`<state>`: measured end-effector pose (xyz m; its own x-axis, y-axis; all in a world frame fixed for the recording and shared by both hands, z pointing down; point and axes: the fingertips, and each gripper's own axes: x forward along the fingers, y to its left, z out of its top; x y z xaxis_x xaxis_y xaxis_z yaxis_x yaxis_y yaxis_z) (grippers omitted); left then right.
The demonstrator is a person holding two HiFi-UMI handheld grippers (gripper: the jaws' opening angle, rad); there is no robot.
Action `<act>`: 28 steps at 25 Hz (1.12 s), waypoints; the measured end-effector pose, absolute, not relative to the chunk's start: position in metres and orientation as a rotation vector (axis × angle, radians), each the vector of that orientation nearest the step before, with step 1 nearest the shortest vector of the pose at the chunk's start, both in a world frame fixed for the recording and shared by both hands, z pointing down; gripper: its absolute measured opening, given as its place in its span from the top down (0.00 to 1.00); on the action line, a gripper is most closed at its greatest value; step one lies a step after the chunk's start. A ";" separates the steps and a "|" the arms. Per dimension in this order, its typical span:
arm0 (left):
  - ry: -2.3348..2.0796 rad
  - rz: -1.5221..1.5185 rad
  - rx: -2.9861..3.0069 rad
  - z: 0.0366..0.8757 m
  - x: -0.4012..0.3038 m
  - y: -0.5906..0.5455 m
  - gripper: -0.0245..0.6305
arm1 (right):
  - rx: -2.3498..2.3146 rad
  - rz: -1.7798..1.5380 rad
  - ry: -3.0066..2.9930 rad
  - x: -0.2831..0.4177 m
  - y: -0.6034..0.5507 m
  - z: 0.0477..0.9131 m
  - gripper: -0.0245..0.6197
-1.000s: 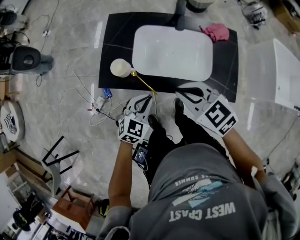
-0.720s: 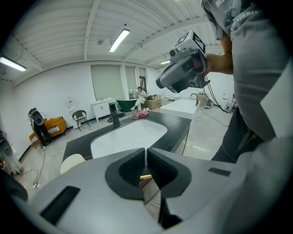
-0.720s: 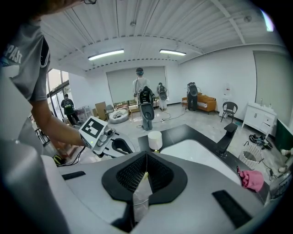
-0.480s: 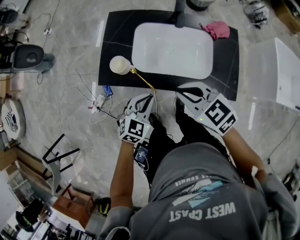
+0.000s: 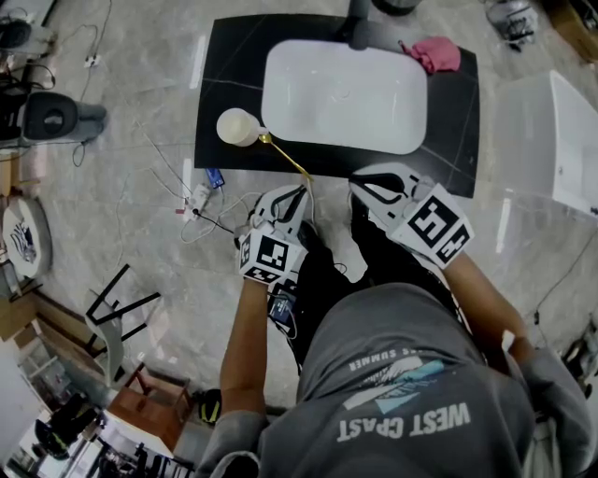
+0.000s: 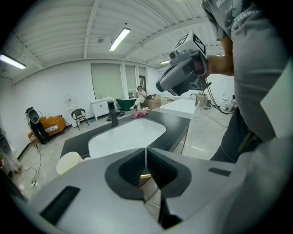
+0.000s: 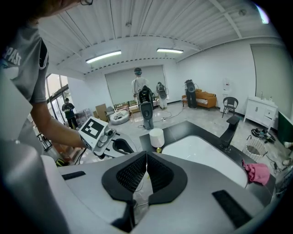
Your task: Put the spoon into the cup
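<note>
A cream cup (image 5: 236, 127) stands on the black counter (image 5: 224, 65), left of the white sink (image 5: 344, 93). A thin gold spoon (image 5: 286, 161) slants from beside the cup out past the counter's front edge. Its bowl lies close to the cup's side. My left gripper (image 5: 304, 191) is shut on the handle end, and a gold glint (image 6: 145, 175) shows at the closed pads. In the left gripper view the cup (image 6: 69, 162) sits low on the left. My right gripper (image 5: 360, 189) hangs just right of the left one, shut with nothing in it. The right gripper view shows the cup (image 7: 156, 137) ahead.
A pink cloth (image 5: 436, 53) and a black faucet (image 5: 360, 28) are at the sink's far side. Cables and a plug strip (image 5: 194, 201) lie on the floor left of me. A white fixture (image 5: 572, 149) stands at the right. People stand far back (image 7: 138, 87).
</note>
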<state>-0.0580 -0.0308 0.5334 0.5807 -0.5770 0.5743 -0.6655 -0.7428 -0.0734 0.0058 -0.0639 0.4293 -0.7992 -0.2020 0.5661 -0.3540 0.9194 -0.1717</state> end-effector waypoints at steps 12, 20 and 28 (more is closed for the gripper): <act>-1.057 0.910 2.646 0.547 -0.069 -0.047 0.96 | 0.386 0.410 -2.494 -0.005 -0.076 0.444 0.91; -1.056 0.914 2.623 0.556 -0.080 -0.050 0.96 | 0.374 0.440 -2.481 -0.015 -0.078 0.452 0.91; -1.083 0.912 2.585 0.566 -0.090 -0.057 0.96 | 0.365 0.477 -2.469 -0.022 -0.082 0.464 0.91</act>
